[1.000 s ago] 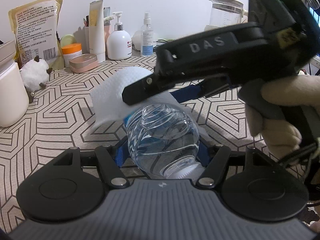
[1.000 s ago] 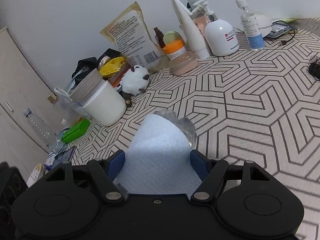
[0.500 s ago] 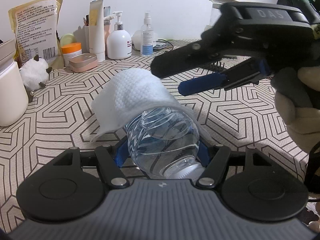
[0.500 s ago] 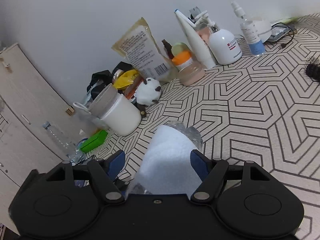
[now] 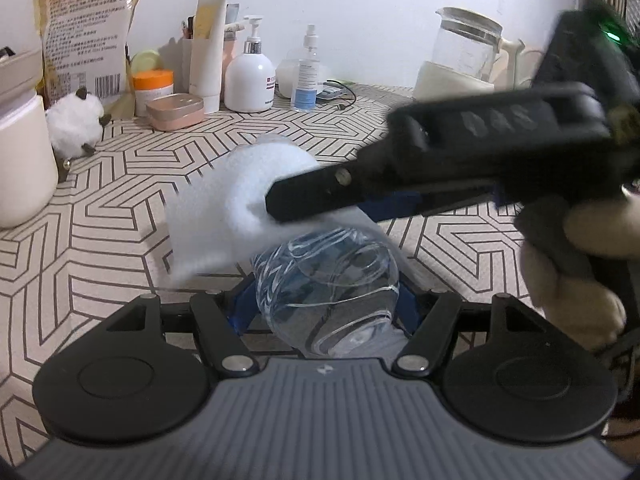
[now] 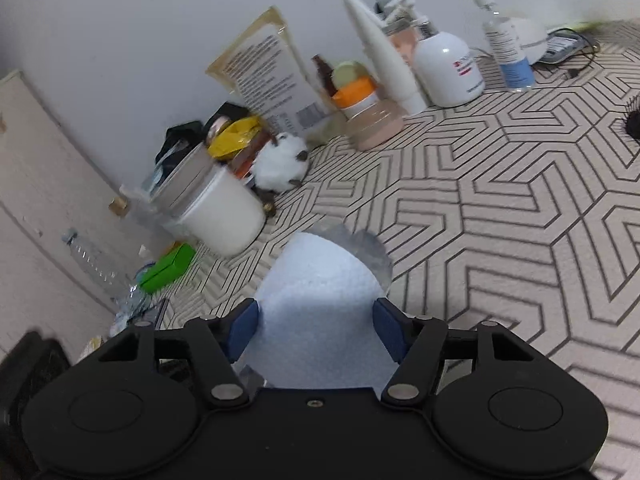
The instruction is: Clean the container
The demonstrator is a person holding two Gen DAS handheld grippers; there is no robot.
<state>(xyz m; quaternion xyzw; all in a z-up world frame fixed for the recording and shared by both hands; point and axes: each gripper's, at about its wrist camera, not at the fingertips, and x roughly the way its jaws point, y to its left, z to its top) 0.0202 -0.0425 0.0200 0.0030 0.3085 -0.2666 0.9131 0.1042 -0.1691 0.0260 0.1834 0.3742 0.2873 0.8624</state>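
My left gripper (image 5: 326,304) is shut on a clear plastic bottle (image 5: 326,280), held lying along its fingers, cap end toward the camera. A white cloth (image 5: 244,196) is draped over the bottle's far part. My right gripper (image 5: 316,200) reaches in from the right, with its fingers either side of the cloth-covered bottle. In the right wrist view the cloth (image 6: 320,316) fills the gap between the blue pads (image 6: 244,326) of the right gripper (image 6: 316,324), and the bottle's end (image 6: 370,254) pokes out beyond it.
A patterned tablecloth (image 5: 100,216) covers the table. At the back stand a pouch (image 5: 88,40), toiletry bottles (image 5: 250,80), a spray bottle (image 5: 306,76) and a glass kettle (image 5: 460,56). A white canister (image 5: 20,160) and a plush toy (image 5: 74,130) are at the left.
My right gripper lifted off the cloth half a second ago and has come back down over it. The left gripper and bottle have stayed put.
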